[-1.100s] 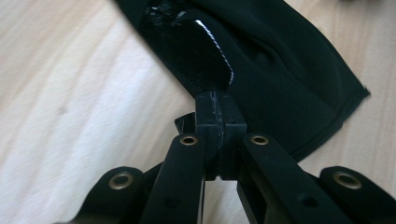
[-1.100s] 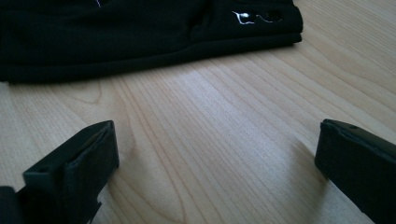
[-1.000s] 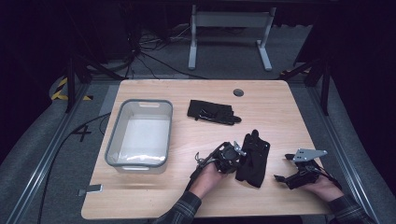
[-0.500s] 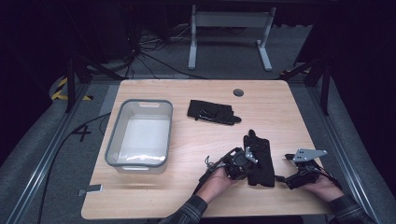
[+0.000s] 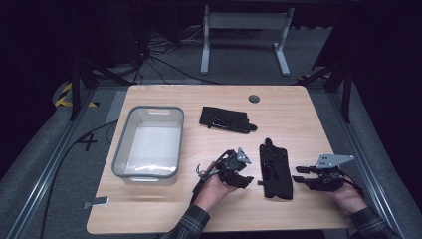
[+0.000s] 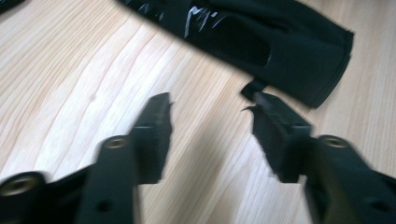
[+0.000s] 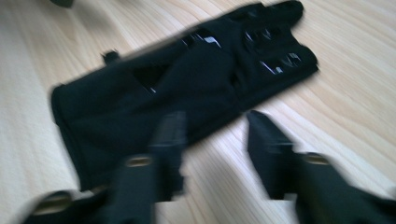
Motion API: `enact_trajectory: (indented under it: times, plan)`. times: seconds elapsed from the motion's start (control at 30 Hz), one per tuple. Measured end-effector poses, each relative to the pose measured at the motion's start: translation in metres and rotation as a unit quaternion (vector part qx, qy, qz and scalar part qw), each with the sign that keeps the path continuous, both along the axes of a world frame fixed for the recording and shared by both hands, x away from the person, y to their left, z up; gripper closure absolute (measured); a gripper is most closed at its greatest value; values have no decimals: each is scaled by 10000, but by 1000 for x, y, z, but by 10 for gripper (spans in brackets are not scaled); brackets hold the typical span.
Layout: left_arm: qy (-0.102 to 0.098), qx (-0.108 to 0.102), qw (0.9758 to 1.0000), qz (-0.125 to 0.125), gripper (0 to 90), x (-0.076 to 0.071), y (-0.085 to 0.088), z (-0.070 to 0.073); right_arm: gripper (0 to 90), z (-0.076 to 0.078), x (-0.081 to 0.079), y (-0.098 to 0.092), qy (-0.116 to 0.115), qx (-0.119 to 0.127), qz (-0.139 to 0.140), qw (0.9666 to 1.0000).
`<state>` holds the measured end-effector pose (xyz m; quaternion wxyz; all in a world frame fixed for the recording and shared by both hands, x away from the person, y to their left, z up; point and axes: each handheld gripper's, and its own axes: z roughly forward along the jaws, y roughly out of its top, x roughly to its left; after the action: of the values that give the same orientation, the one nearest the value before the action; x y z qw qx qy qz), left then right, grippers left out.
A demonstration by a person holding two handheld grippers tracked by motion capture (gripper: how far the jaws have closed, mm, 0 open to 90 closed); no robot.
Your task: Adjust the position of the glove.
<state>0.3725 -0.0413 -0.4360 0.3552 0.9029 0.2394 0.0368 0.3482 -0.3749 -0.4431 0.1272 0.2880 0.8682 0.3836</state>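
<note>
High view: near glove (image 5: 276,172) flat between left gripper (image 5: 244,175) and right gripper (image 5: 302,174).

Left gripper view: jaws just opening, apart, empty; cuff (image 6: 308,65) just beyond. Risk: pinching one layer only.

Right gripper view: jaws just closing, narrower, empty; risk of nudging glove (image 7: 187,84) askew.

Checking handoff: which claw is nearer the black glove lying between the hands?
Left. The left claw sits just off the glove, its jaws open; the right claw is slightly farther off.

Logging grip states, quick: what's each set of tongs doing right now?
Left tongs: open, just been opening, nothing between them, beside the black glove.
Right tongs: open, just been closing, empty, at the glove's edge.
</note>
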Motion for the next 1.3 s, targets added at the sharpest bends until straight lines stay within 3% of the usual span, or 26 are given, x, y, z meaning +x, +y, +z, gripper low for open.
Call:
enact_trajectory:
  times: [0.13,0.27,0.47,0.57,0.77,0.83,0.97,1.1,1.13,1.2,1.3]
  plan:
    - [-139,225,9996,137,282,-5,13,-8,882,2,2,15,196,58,252,9995]
    - [-161,289,9989,323,151,-4,23,-13,898,-2,3,25,328,-25,397,9987]
    - [-131,439,9980,426,131,-3,28,-18,897,-7,4,27,416,-158,457,9980]
    - [-111,459,9980,409,131,-2,27,-19,897,-7,4,22,369,-328,343,9982]
    - [-99,453,9979,459,143,-1,27,-19,895,-7,4,2,441,-262,147,9986]
    - [-71,410,9979,491,152,0,27,-19,828,-7,3,-1,467,-129,154,9987]
    - [-86,373,9977,553,209,0,28,-17,604,-2,2,-2,254,25,107,9996]
    - [-143,335,9973,639,394,2,30,-13,360,-3,4,-8,166,112,-231,9995]
    - [-165,296,9972,664,394,2,30,-12,360,-3,4,-8,166,112,-231,9995]
    - [-206,291,9971,667,525,3,30,-9,283,-6,5,-12,118,92,-359,9992]
    - [-175,319,9966,745,645,8,28,-6,225,-10,7,-18,103,42,-527,9985]
